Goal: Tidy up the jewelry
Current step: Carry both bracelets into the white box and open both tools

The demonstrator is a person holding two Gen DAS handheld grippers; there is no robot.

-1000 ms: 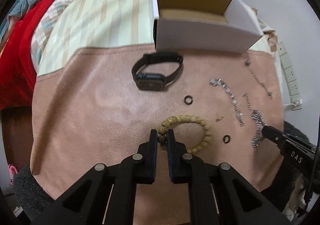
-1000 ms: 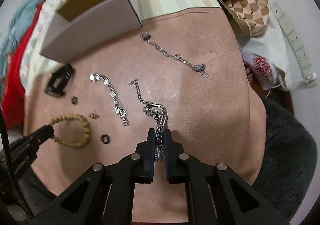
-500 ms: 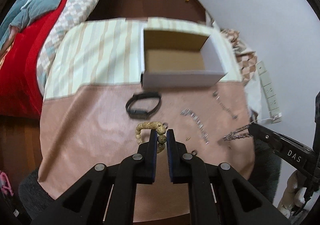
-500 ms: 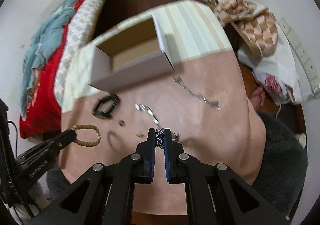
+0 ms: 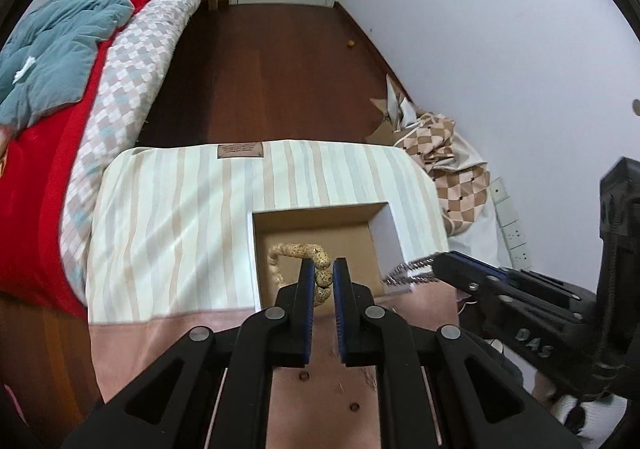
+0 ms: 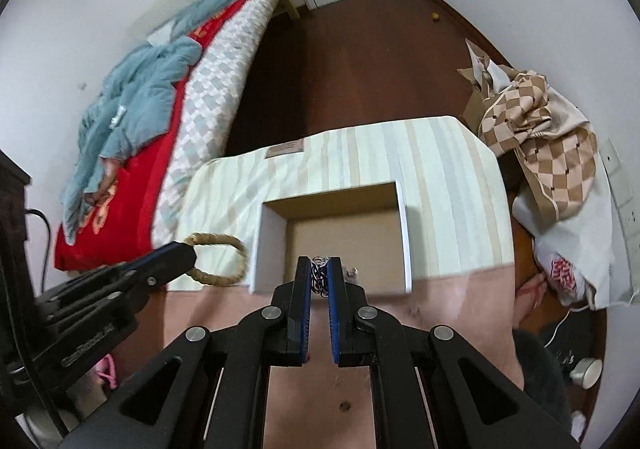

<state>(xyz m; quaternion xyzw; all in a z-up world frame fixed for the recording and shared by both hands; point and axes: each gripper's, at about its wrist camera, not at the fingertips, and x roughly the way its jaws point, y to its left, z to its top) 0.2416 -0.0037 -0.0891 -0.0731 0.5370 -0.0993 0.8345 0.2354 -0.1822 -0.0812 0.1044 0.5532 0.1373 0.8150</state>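
Observation:
My left gripper (image 5: 323, 274) is shut on a tan beaded bracelet (image 5: 298, 251) and holds it up in front of the open cardboard box (image 5: 320, 214). In the right wrist view the bracelet (image 6: 218, 259) hangs from the left gripper (image 6: 182, 255), left of the box (image 6: 332, 205). My right gripper (image 6: 319, 272) is shut on a silver chain (image 6: 319, 276), held up over the box's near side. In the left wrist view the chain (image 5: 408, 272) sticks out from the right gripper (image 5: 440, 267) by the box's right wall.
The box stands on a striped cloth (image 5: 172, 225) over a table, with a pink mat (image 5: 180, 333) nearer me. A bed with red and blue covers (image 5: 52, 89) is left. A checked bag (image 6: 552, 153) lies on the floor at right. A small dark ring (image 5: 353, 406) lies on the mat.
Both grippers have lifted their pieces off the pink mat and carried them forward and up to the box. The watch and the other chains have dropped out of view.

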